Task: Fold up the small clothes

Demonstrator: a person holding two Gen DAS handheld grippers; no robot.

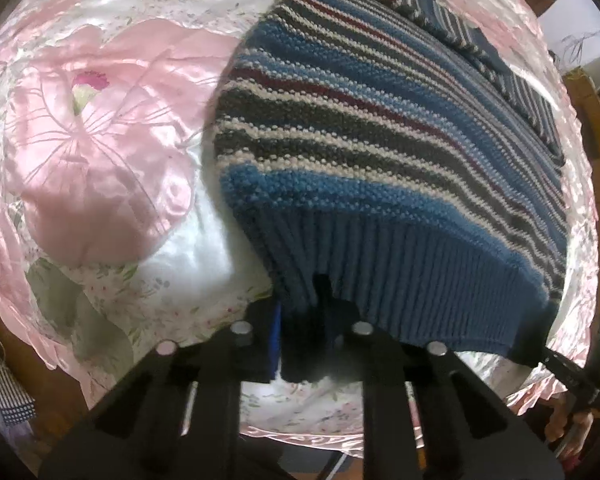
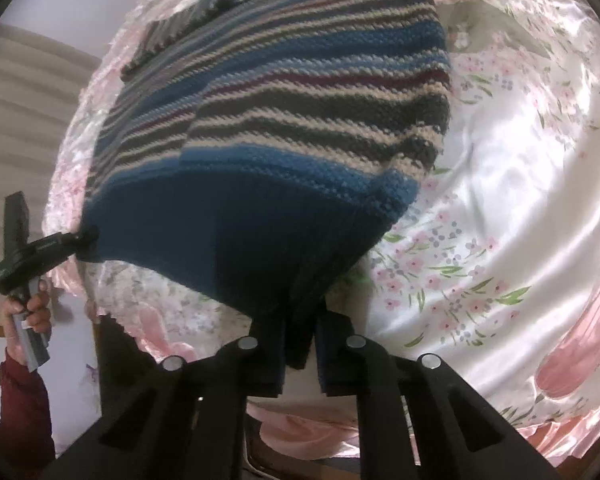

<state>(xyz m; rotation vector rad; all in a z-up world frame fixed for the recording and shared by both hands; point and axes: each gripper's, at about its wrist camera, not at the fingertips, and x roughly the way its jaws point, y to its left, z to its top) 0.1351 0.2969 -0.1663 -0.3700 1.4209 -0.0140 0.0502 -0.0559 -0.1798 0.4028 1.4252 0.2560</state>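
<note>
A small knitted sweater [image 1: 380, 120] with blue, grey, white and maroon stripes lies on a satin bedspread, its ribbed blue hem lifted toward me. My left gripper [image 1: 304, 344] is shut on one corner of that hem. The other corner of the hem hangs in my right gripper [image 2: 298, 344], which is shut on it; the sweater [image 2: 284, 112] stretches away from it across the bed. In the right wrist view the left gripper [image 2: 85, 240] shows at the far hem corner, held by a hand [image 2: 26, 312]. The sleeves lie folded at the far end.
The pink and white floral bedspread [image 1: 100, 140] covers the bed, with its near edge [image 1: 300, 436] just below my grippers. A checked bag [image 1: 8, 392] hangs at the lower left. Wooden furniture [image 1: 592, 120] stands at the right, and a wall lies beyond the bed's left side in the right wrist view.
</note>
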